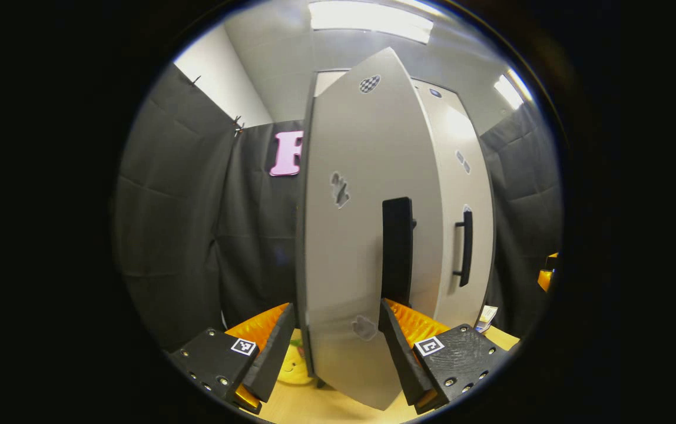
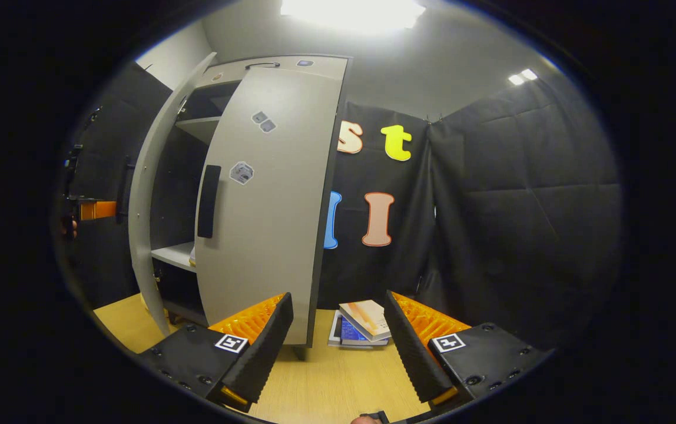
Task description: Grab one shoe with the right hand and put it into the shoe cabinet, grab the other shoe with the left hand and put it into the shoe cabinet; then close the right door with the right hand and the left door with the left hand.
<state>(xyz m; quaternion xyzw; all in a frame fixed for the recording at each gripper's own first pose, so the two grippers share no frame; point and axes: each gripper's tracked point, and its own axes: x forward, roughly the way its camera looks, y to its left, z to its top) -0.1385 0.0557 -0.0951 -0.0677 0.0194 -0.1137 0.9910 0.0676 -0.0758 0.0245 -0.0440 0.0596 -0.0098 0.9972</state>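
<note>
The grey shoe cabinet (image 2: 282, 60) stands on a wooden floor. Its left door (image 1: 350, 235) stands ajar, and my open left gripper (image 1: 337, 312) faces the outer face from close up. The door's black handle (image 1: 397, 253) rises just above my right finger (image 1: 400, 353). The right door (image 2: 267, 206) lies close against the cabinet front, with a black handle (image 2: 208, 200). My right gripper (image 2: 338, 297) hangs open and empty a little way before it. Between the doors a white shelf (image 2: 173, 254) shows; something pale lies on it, too hidden to name. The left gripper (image 2: 96, 209) shows beyond the left door (image 2: 146, 206).
A small stack of books (image 2: 364, 323) lies on the wooden floor (image 2: 326, 383) right of the cabinet. A yellow object (image 1: 294, 366) sits on the floor by the left door's lower edge. Black cloth walls close in on both sides.
</note>
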